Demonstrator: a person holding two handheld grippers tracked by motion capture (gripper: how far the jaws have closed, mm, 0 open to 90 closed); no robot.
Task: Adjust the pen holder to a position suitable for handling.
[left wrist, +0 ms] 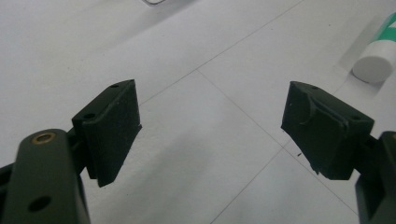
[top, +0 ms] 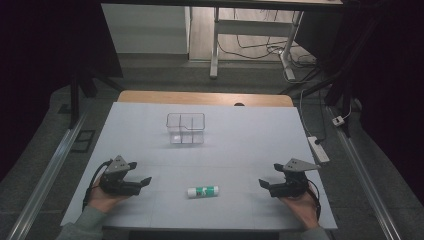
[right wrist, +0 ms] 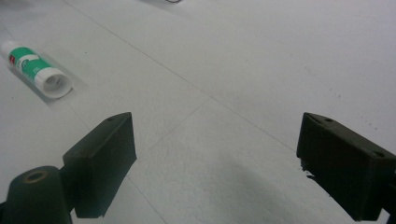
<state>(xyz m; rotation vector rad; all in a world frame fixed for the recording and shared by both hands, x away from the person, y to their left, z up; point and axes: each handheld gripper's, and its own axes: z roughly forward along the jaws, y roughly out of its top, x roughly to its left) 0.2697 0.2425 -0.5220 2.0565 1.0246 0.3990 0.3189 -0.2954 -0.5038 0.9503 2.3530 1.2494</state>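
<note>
Glue stick (top: 203,191) lies flat on its side near the tabletop's (top: 250,130) front edge, midway between both grippers, easy to reach. Left gripper (top: 143,181) and right gripper (top: 264,184) rest beside it, jaws wide, empty. Clear divided container (top: 185,128) waits mid-tabletop, likely the destination.

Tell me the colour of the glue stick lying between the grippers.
White with a green label; the glue stick shows best in the right gripper view.

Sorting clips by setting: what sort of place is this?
Probably a lab or workshop recording station: a white-covered table with a clear divided box and a glue stick, dark curtains at the sides, and a power strip with loose cables on the floor.
</note>
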